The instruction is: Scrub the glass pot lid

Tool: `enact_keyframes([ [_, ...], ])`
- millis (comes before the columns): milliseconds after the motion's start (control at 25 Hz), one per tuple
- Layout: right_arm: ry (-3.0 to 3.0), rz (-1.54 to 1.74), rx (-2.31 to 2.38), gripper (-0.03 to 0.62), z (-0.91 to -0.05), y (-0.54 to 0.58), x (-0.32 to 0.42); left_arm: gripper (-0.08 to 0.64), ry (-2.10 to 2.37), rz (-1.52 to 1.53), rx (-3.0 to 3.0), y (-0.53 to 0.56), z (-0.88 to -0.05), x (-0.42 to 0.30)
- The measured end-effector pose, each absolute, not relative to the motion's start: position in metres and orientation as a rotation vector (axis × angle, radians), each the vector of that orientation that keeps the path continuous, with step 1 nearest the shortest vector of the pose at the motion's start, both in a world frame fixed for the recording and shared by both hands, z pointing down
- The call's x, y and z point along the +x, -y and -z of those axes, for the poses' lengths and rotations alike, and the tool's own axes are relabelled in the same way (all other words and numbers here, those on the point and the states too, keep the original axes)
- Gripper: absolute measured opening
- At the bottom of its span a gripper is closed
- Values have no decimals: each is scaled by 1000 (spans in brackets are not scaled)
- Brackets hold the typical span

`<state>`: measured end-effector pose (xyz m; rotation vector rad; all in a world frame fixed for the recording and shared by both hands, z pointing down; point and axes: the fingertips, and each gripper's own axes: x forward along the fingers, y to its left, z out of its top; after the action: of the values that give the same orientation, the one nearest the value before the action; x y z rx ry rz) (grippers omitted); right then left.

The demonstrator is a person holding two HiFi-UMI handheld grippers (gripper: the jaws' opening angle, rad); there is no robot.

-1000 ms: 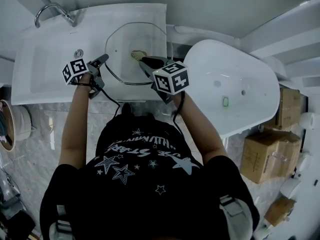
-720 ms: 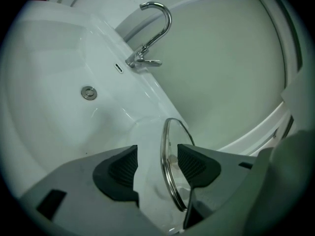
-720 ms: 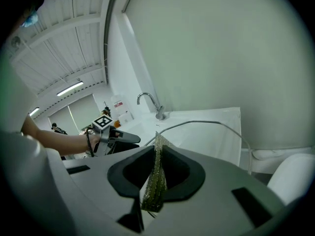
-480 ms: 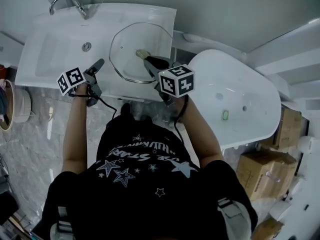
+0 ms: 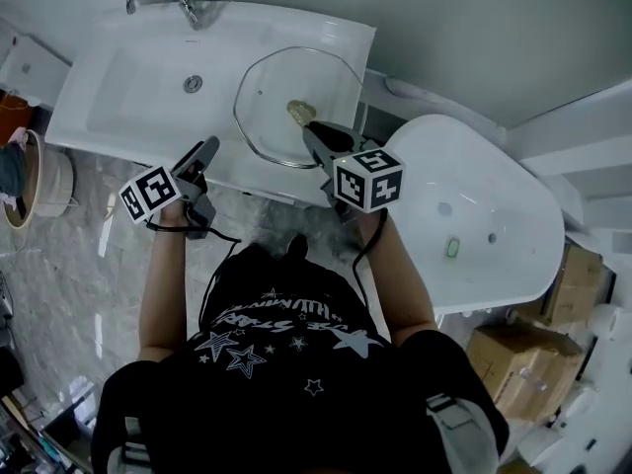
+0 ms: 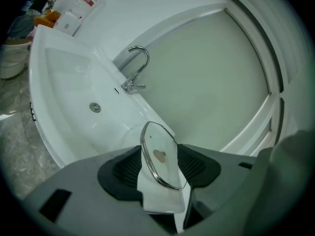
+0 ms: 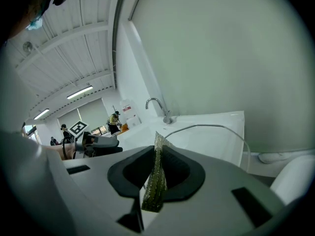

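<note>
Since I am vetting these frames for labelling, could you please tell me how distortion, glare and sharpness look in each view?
Head view: evenly lit, sharp, faint reflections on the glass lid. Left gripper view: heavy fisheye bending, dark corners, a glint along the lid's rim. Right gripper view: same fisheye and vignette; the scouring pad is crisp, distant people small and hazy.

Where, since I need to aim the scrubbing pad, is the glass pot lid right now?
In the head view, the glass pot lid lies on the right-hand ledge of the washbasin, at the tip of the right tool.
</note>
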<state>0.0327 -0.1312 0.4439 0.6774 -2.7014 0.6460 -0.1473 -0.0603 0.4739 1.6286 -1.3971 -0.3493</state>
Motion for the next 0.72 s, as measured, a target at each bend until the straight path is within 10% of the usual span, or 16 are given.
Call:
enact_keyframes([
  [720,2708,-670,698,51,-437,75,29,38,1409,278,1753,-14,-466,-121],
])
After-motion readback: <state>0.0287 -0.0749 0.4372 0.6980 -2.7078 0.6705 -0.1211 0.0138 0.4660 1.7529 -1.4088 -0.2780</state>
